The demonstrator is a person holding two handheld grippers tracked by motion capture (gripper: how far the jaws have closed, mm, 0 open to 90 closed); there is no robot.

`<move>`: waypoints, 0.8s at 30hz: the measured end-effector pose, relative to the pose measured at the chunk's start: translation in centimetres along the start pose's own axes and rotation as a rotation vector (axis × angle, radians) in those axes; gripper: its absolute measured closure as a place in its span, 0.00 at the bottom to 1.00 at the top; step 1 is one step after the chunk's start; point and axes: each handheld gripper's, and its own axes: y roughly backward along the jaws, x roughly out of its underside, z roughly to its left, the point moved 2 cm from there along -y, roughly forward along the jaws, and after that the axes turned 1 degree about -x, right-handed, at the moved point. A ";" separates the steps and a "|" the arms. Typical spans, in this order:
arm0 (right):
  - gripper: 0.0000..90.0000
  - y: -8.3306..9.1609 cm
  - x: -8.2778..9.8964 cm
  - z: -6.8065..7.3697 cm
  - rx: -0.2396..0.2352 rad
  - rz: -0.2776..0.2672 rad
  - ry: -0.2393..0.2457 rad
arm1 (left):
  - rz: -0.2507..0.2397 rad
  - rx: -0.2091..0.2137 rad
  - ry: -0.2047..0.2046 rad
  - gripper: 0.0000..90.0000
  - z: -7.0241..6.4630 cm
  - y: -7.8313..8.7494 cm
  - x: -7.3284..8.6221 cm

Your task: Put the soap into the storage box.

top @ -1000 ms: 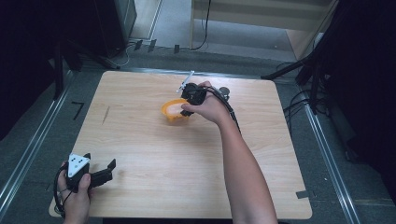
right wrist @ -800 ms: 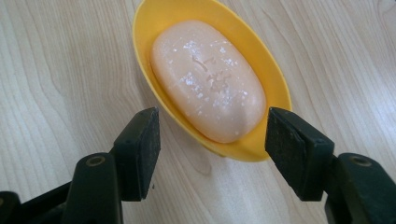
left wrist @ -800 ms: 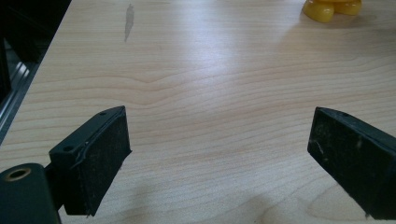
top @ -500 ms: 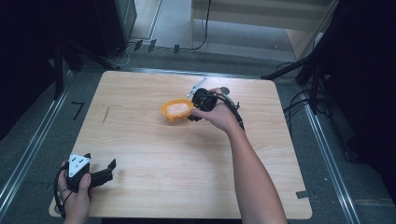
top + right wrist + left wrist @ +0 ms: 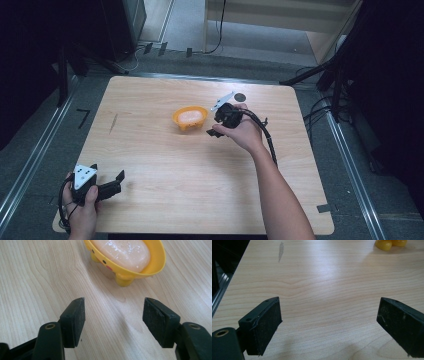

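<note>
The table (image 5: pixel 165 165) is pale, smooth wood grain; the yellow dish (image 5: pixel 152 262) looks like glossy plastic, the pink soap (image 5: pixel 122 251) waxy and speckled.

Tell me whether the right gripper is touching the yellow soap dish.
Apart. In the right gripper view the right gripper has its jaws open, with bare wood showing between the jaw tips and the yellow soap dish.

Soap (image 5: pixel 121 251) lies in dish (image 5: pixel 189 120), right gripper (image 5: pixel 216 131) just beside, seemingly apart.

Yellow-orange dish (image 5: pixel 152 263), black dots and pink spot on side; pale pink glittery soap (image 5: pixel 123 251); light wood-grain table (image 5: pixel 165 165); black grippers' jaws.
</note>
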 end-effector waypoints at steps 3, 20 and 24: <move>0.39 0.0 0.6 0.3 0.006 -0.030 -0.013 | 0.000 0.000 0.000 0.07 0.0 0.0 0.0; 0.30 1.3 5.8 0.9 0.046 -0.139 -0.163 | 0.004 -0.007 -0.005 0.07 -0.1 0.0 0.0; 0.26 1.5 6.5 1.1 0.057 -0.151 -0.180 | 0.005 -0.009 -0.007 0.07 -0.1 0.0 0.0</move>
